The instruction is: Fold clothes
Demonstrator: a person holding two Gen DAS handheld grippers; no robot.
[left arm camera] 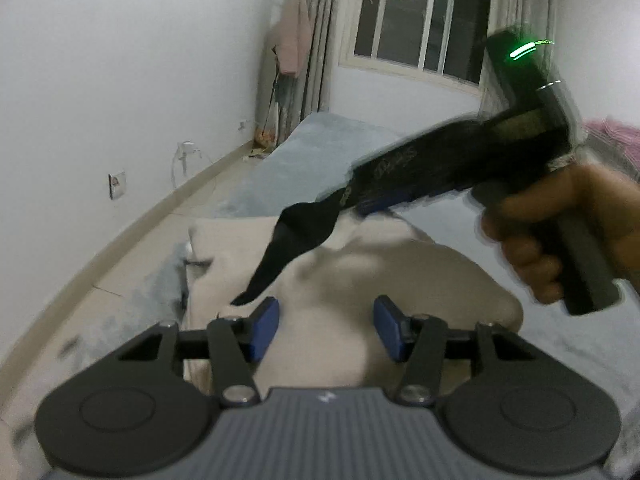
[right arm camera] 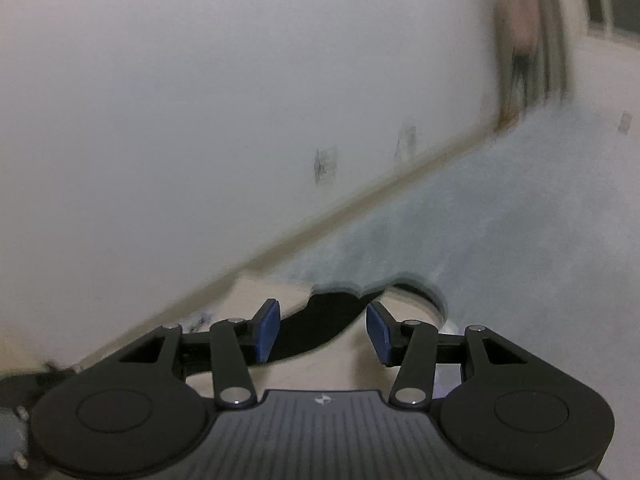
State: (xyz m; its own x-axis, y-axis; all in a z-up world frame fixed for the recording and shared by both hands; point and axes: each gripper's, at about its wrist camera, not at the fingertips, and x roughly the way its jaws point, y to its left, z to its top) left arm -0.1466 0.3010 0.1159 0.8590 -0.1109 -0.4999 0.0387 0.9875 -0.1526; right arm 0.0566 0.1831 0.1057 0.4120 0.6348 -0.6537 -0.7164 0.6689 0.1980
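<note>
My left gripper (left arm camera: pixel 326 330) gapes partway, empty, over the beige garment (left arm camera: pixel 360 280). My right gripper (right arm camera: pixel 322 330), jaws half apart, shows black fabric (right arm camera: pixel 320 332) between the pads; grip unclear, though the left view shows it trailing from those jaws. Step: probably clearing it aside. Next: pin a beige edge. Grey bedcover (left arm camera: pixel 312 160), white wall (left arm camera: pixel 120 80).

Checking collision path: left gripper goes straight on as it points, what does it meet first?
Most likely the beige garment lying just beyond the open left gripper. The hanging black strap sits slightly off-line; depth is unclear.
</note>
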